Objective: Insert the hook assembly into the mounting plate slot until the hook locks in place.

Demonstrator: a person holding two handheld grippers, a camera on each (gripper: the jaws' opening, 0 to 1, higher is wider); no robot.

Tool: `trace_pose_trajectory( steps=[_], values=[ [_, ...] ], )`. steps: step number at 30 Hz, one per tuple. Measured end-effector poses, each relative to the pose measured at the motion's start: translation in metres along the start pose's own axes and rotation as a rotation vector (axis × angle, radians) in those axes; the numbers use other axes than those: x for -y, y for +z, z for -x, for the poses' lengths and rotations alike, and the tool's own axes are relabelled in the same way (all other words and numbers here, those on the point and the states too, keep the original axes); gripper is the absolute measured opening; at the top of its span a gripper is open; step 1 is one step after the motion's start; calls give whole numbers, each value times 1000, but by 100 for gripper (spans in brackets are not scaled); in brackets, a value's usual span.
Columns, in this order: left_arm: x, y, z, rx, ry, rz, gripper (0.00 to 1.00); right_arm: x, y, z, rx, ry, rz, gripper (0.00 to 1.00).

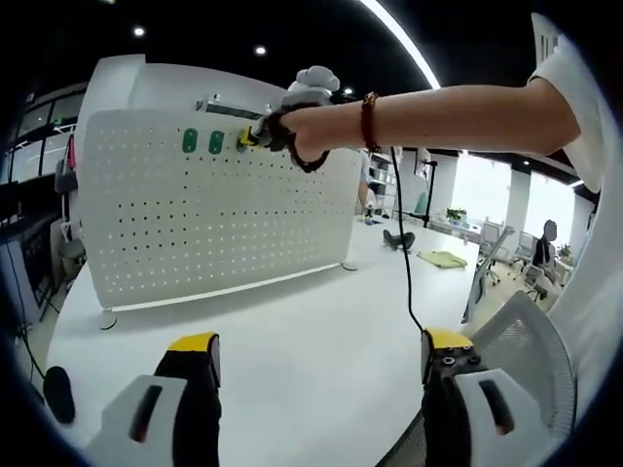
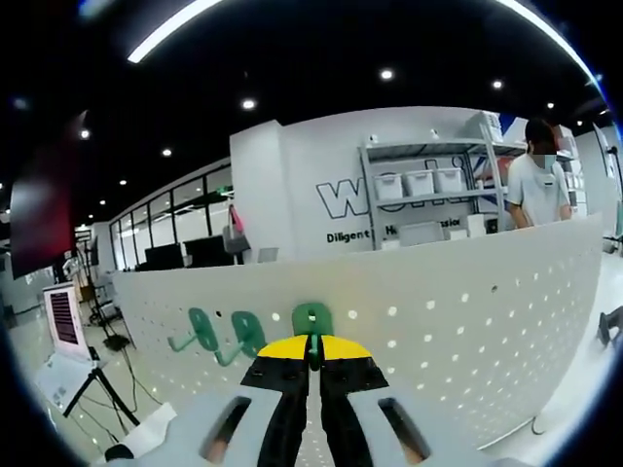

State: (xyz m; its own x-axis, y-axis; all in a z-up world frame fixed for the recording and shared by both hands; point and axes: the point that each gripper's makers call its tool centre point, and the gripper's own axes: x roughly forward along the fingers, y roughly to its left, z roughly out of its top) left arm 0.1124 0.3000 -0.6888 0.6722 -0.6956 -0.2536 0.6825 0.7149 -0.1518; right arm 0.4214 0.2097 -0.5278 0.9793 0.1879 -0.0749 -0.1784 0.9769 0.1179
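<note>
**Hook insertion at pegboard: seating stage**

The right gripper point(image 2: 313, 358) has its jaws closed on a green hook point(image 2: 312, 321), held against the white pegboard point(image 1: 209, 209) near its upper edge. Two green hooks point(image 2: 222, 333) are already mounted just left of it. The left gripper point(image 1: 316, 360) hangs above the table point(image 1: 311, 331) with jaws wide apart, holding nothing. Judged step: seating the third hook. Next move: press it squarely into the holes until it locks
</note>
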Motion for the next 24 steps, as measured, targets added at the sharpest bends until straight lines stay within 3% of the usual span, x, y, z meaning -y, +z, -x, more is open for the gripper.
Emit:
trace_pose_trajectory(
  steps=[11,14,17,21,24],
  values=[
    [-3,0,2,6,10,14,86,2,-2,-2,10,-39,27,1],
    [-4,-2,2,-1,12,13,86,2,-2,-1,1,-55,134,1],
    [-4,-2,2,1,13,16,86,1,-1,-2,-2,-59,133,1],
    [-5,-1,2,3,15,14,85,1,0,-3,-31,-77,197,1],
    [-5,-3,2,-4,15,10,85,2,0,-2,-33,-92,180,1]
  ],
)
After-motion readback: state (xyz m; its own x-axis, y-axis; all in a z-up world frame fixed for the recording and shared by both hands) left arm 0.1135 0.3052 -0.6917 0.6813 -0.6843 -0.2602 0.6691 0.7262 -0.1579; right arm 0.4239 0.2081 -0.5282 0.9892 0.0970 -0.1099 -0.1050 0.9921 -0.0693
